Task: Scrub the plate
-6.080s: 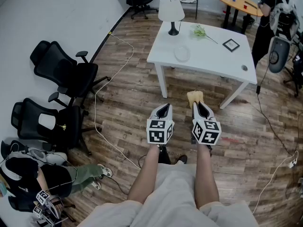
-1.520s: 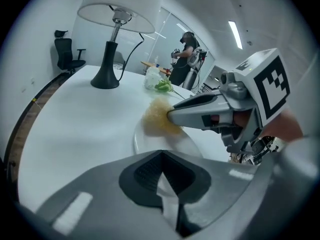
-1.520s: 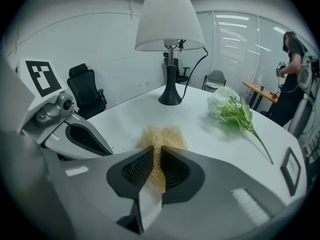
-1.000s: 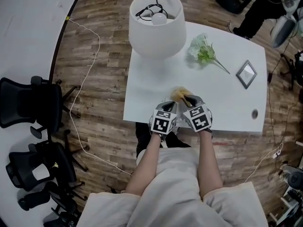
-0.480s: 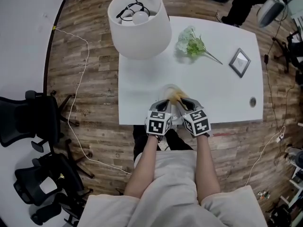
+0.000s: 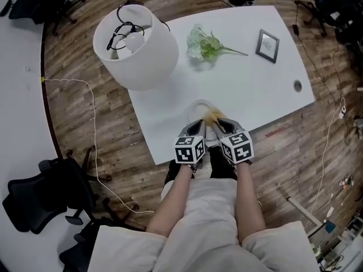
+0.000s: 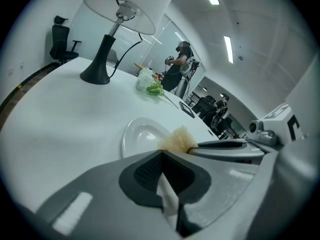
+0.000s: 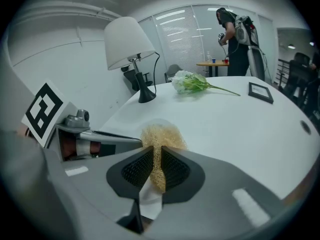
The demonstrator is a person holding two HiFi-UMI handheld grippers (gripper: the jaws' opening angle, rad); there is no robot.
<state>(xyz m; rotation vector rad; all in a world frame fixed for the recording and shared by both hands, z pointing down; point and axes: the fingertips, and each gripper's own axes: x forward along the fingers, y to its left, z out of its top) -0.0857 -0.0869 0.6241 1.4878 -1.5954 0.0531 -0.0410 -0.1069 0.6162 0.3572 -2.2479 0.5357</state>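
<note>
while right tongs (image 8: 156, 153) clamp the scrubber (image 8: 159, 135) at the plate (image 7: 137, 136), left tongs (image 7: 162, 155) sit closed.

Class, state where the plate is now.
In the head view the plate lies at the table's near edge, just ahead of the left gripper and right gripper.

The right gripper (image 8: 157, 156) pinches a tan scrubber (image 8: 159, 134).

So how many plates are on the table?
1. The plate lies on the table, near the person's side, by the scrubber. None seems hidden.
</note>
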